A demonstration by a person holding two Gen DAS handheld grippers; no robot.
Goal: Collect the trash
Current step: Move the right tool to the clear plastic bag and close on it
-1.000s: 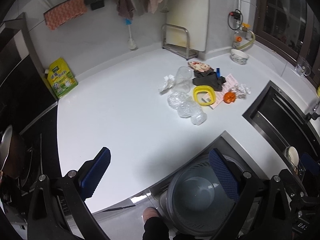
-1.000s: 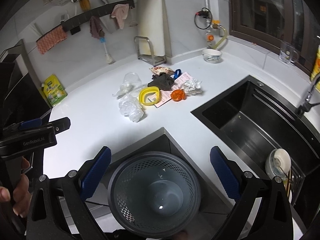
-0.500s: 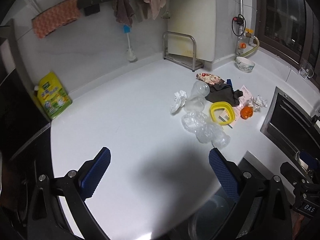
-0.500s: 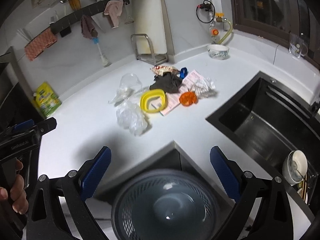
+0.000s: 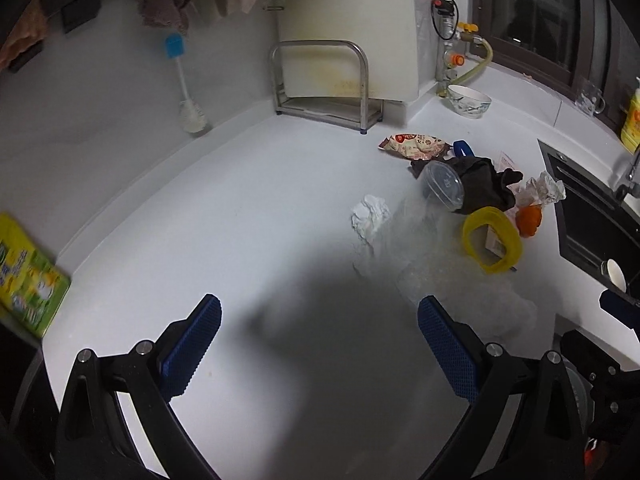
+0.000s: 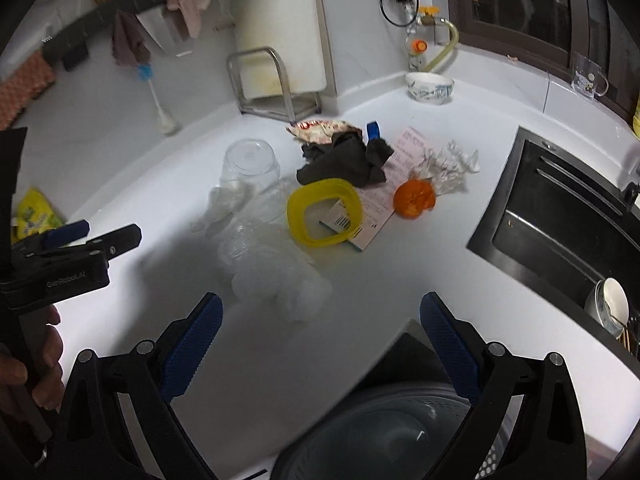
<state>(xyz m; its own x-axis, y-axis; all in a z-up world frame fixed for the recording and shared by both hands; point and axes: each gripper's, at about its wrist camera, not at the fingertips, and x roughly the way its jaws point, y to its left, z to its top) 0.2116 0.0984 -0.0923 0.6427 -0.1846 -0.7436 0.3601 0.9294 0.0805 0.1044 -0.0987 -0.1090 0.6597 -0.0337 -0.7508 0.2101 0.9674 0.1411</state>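
A pile of trash lies on the white counter: crumpled clear plastic [image 6: 276, 276], a clear cup [image 6: 250, 168], a yellow ring lid [image 6: 324, 212], a dark rag [image 6: 344, 164], an orange peel [image 6: 414, 199], a snack wrapper [image 6: 316, 128], a paper slip [image 6: 384, 196] and white tissue [image 5: 370, 216]. The grey trash bin [image 6: 384, 436] stands below the counter corner. My left gripper [image 5: 320, 344] is open and empty over the counter, left of the pile. My right gripper [image 6: 320, 344] is open and empty, near the crumpled plastic and above the bin.
A black sink [image 6: 560, 216] lies to the right with a cup [image 6: 610, 304] in it. A bowl [image 6: 430, 86], a metal rack [image 6: 276, 80] with a cutting board and a brush [image 6: 160, 108] stand at the back. A green pouch [image 5: 24, 280] is at the left.
Both grippers have moved forward and closer to the trash pile. The bin has dropped toward the bottom edge of the right view and out of the left view.
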